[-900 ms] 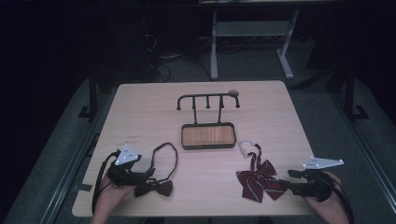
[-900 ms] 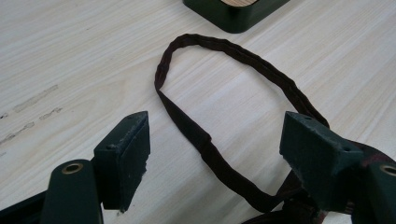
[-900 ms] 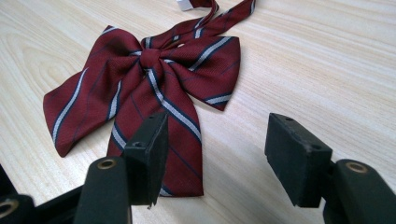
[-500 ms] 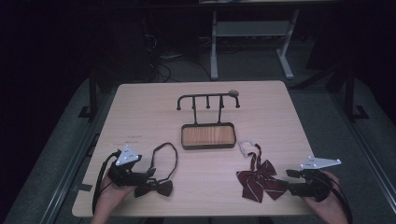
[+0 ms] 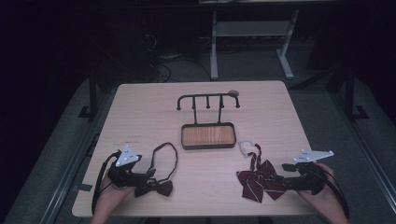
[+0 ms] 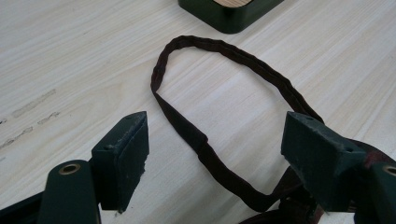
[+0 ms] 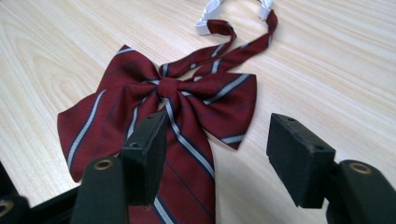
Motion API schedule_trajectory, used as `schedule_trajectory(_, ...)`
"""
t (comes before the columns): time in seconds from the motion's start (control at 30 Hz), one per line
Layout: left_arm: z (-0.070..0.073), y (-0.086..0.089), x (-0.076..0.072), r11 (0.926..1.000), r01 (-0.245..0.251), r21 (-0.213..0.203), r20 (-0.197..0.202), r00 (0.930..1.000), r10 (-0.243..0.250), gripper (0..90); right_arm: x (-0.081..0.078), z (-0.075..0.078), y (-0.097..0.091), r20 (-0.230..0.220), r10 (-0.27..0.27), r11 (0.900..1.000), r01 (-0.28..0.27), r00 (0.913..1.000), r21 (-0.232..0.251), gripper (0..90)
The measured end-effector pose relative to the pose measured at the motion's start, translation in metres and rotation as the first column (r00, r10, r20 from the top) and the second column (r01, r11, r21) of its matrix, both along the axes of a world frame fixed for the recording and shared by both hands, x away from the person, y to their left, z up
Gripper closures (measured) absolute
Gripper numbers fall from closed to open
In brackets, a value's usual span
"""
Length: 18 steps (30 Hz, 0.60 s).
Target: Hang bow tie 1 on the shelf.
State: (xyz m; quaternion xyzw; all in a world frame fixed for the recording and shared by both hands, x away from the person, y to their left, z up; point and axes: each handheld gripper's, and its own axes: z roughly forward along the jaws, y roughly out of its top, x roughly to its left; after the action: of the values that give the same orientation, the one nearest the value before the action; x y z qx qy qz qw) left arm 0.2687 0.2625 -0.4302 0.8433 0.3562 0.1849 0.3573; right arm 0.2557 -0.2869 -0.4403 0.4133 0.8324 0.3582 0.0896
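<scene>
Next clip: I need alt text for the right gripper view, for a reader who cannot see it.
A dark red striped bow tie lies flat on a pale wooden table, its white-tipped strap curling away at the top. The right gripper has its two black jaws open, rising from the bottom edge over the bow's tails without gripping them.

Wooden table (image 5: 140, 116) bears tray stand (image 5: 208, 135), black bow tie (image 5: 156, 186), striped bow tie (image 5: 257, 179).

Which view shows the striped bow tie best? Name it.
The right gripper view: the striped bow tie lies close and flat, its stripes, knot and white clasp clear. The high view shows it small, beside the right tool.
</scene>
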Motion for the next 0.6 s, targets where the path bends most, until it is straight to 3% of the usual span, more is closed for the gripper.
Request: schedule_trajectory(0.6,0.000,-0.001,-0.001,0.9999,0.006,0.008,0.001,1.0000,-0.006,23.7,0.022,0.021,0.019,-0.031,0.040,0.9983,-0.041,0.9987,-0.042,38.3)
